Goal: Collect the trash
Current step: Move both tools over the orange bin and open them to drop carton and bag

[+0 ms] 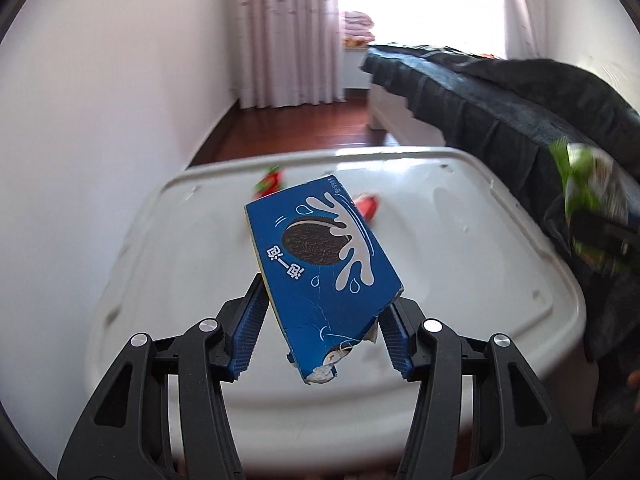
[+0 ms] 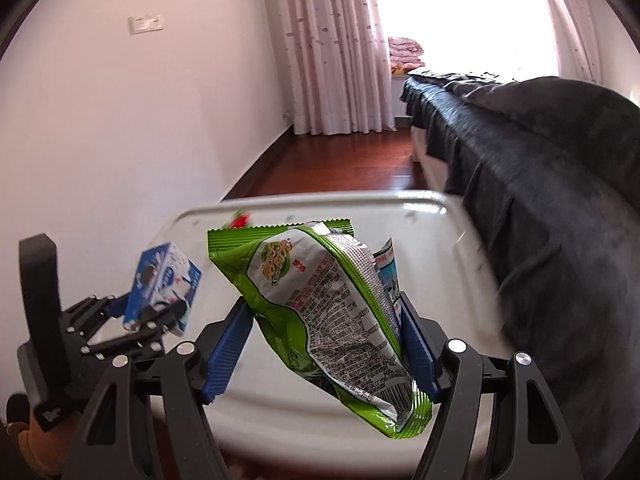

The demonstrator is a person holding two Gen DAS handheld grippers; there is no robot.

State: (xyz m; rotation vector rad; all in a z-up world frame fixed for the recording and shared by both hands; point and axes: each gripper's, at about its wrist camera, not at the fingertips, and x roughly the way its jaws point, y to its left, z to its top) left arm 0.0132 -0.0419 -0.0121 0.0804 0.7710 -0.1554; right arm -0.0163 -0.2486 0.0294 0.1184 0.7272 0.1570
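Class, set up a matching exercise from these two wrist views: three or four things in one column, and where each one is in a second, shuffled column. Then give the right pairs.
Things
1. blue cookie box
2. green snack bag
3. red wrapper
4. dark blanket

Places
A. draped over the bed
B. gripped by the left gripper
C. lying on the white lid
D. gripped by the right gripper

Pairs: 1-B, 2-D, 3-C, 4-A
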